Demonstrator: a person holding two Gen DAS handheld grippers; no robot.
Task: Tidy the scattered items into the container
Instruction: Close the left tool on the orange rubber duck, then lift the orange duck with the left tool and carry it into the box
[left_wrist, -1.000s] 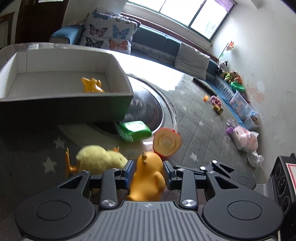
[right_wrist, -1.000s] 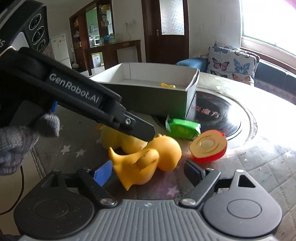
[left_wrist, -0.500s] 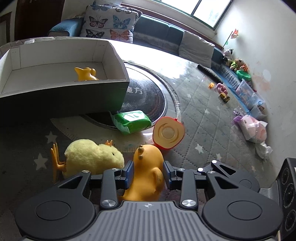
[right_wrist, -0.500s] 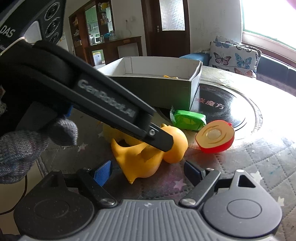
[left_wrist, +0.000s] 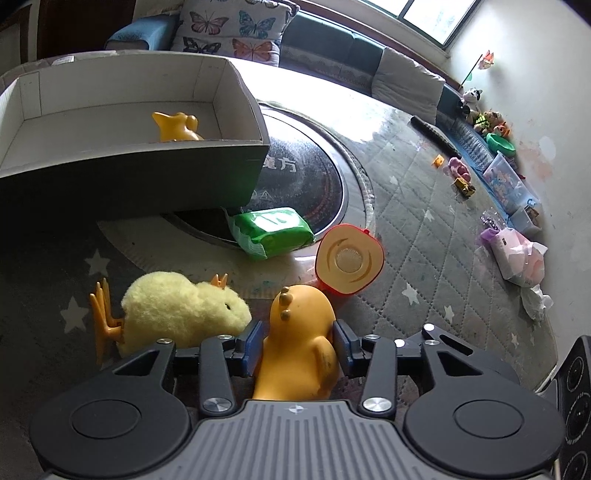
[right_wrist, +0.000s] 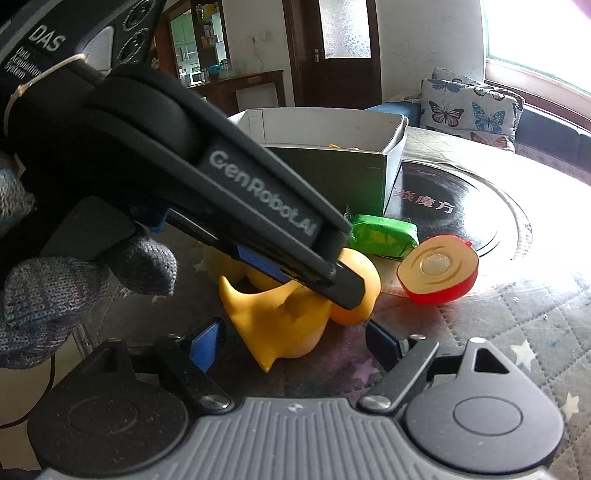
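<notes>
My left gripper (left_wrist: 297, 350) is shut on an orange rubber duck (left_wrist: 299, 343), also in the right wrist view (right_wrist: 284, 317), and holds it just above the table. A fluffy yellow chick (left_wrist: 177, 310) lies to its left. A green packet (left_wrist: 269, 230) and a red apple half (left_wrist: 349, 254) lie ahead. The open cardboard box (left_wrist: 129, 166) stands far left with another orange duck (left_wrist: 175, 127) inside. My right gripper (right_wrist: 295, 339) is open and empty, close in front of the held duck.
The round table (left_wrist: 424, 229) has a quilted cover and a dark glass turntable (left_wrist: 306, 184) in the middle. A sofa with butterfly cushions (left_wrist: 229, 26) stands behind. Toys and bags (left_wrist: 517, 254) lie on the floor at right.
My left gripper has lifted with the orange duck and tilted down, so the box interior shows more. My right gripper stays open, nearly still.
</notes>
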